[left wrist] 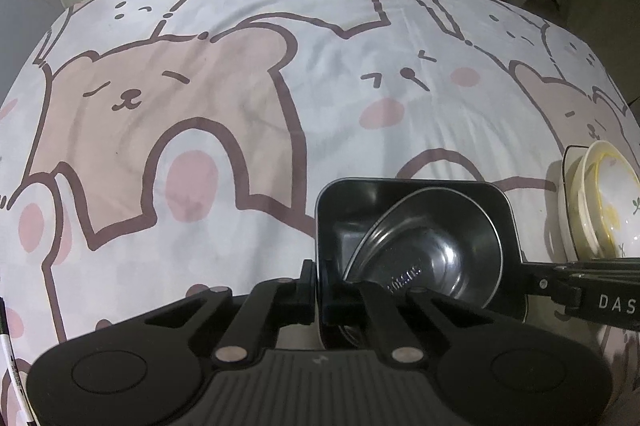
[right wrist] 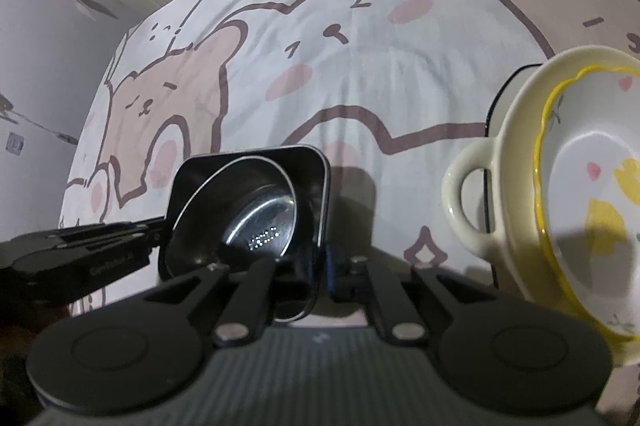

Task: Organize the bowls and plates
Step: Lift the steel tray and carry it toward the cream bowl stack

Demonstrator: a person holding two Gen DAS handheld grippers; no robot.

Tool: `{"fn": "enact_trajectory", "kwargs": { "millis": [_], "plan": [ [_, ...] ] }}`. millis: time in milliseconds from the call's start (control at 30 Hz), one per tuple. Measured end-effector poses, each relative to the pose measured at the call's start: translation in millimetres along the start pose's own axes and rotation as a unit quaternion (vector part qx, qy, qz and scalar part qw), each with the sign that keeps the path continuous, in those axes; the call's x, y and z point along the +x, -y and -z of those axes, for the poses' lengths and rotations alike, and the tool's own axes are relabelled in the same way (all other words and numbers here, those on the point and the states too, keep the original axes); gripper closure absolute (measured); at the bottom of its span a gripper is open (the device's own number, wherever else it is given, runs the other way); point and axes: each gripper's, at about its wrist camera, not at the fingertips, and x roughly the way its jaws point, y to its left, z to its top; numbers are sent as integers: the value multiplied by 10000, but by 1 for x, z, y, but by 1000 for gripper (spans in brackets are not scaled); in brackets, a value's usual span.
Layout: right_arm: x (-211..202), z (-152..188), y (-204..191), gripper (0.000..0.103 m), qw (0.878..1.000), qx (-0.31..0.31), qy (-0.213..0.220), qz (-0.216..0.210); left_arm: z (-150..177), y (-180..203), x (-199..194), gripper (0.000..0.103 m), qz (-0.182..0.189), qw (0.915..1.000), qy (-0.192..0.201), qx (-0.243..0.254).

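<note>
Both grippers clamp black square dish [left wrist: 412,210] w/ steel bowl [left wrist: 436,246] inside: left gripper [left wrist: 319,290] on near-left wall, right gripper [right wrist: 320,276] on opposite wall.

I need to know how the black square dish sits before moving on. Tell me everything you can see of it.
The black square dish is a dark, glossy, rounded-corner container with raised walls, sitting on the bear-print cloth. A round metal bowl leans tilted inside it. The left gripper is shut on its near-left wall; the right gripper is shut on the opposite wall. The stacked cream dishes stand apart from it.
</note>
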Motion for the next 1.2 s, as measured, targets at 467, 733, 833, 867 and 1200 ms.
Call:
{"fn": "enact_trajectory", "kwargs": {
  "millis": [467,733,833,867,1200],
  "plan": [
    [2,0,-6,96,9996,-199,107,142,4,-6,2,100,170,9994,-8,-303],
    [0,-1,-9,97,9984,-458,209,246,4,-4,-11,101,198,9985,136,-496],
    [-7,-3,-9,98,9978,-531,314,223,4,1,-22,101,184,9980,267,-547],
    [-11,-3,-8,98,9976,-560,363,208,4,3,-27,100,194,9976,329,-575],
    [-82,-8,12,99,9909,-718,1130,-115,4,43,-83,98,455,9878,1209,-868]
  ]
}}
